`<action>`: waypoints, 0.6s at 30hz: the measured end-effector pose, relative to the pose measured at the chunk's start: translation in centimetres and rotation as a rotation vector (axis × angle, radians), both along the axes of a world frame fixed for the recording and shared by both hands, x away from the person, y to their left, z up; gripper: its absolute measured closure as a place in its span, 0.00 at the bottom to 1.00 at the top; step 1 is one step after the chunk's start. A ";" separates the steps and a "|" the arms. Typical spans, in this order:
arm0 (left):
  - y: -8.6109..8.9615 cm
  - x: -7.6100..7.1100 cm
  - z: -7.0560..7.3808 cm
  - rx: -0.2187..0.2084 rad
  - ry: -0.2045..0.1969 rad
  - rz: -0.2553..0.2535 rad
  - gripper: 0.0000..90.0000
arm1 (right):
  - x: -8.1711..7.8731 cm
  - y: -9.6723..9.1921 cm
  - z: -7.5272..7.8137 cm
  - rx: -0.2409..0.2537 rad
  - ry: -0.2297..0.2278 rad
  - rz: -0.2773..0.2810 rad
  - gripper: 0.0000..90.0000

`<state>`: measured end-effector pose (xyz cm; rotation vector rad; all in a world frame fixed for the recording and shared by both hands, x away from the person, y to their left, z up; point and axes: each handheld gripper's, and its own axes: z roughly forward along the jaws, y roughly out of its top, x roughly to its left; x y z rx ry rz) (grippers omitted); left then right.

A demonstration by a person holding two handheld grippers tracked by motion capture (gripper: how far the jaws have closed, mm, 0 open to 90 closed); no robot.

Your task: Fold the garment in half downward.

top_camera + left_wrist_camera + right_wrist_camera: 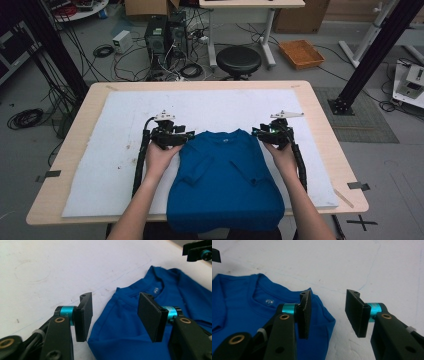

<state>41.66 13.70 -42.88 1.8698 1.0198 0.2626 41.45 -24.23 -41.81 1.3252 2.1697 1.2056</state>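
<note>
- The desk (320, 150) carries a white mat (120, 150), and on that mat a blue T-shirt (225, 185) lies flat, collar towards the far side, both sleeves folded in over the chest, its hem hanging over the near edge.
- The step in hand looks like a fold of the shirt: both hands have come to the two shoulder corners, ready to take them.
- The left hand-held gripper (115, 315) has its jaws apart, one over the bare mat and the other over the cloth, with the shoulder edge between them and nothing pinched.
- The right hand-held gripper (329, 313) is likewise apart and straddles the other shoulder corner, its pads off the cloth.
- Next, I judge, each must sink onto its corner and close on all the layers, then both should lift evenly together so the folded sleeves do not slip out.
</note>
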 end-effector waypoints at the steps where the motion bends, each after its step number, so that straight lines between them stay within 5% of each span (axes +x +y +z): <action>1: -0.2 0.2 -0.1 0.015 0.007 -0.003 0.51 | 0.3 0.3 -0.2 -0.010 0.010 -0.001 0.64; 13: -2.0 1.9 -1.6 0.120 0.081 -0.032 0.62 | 2.3 1.4 -2.1 -0.045 0.078 -0.008 0.67; 18: -2.2 2.0 -1.7 0.159 0.078 -0.029 0.68 | 2.7 2.3 -2.6 -0.118 0.095 0.011 0.71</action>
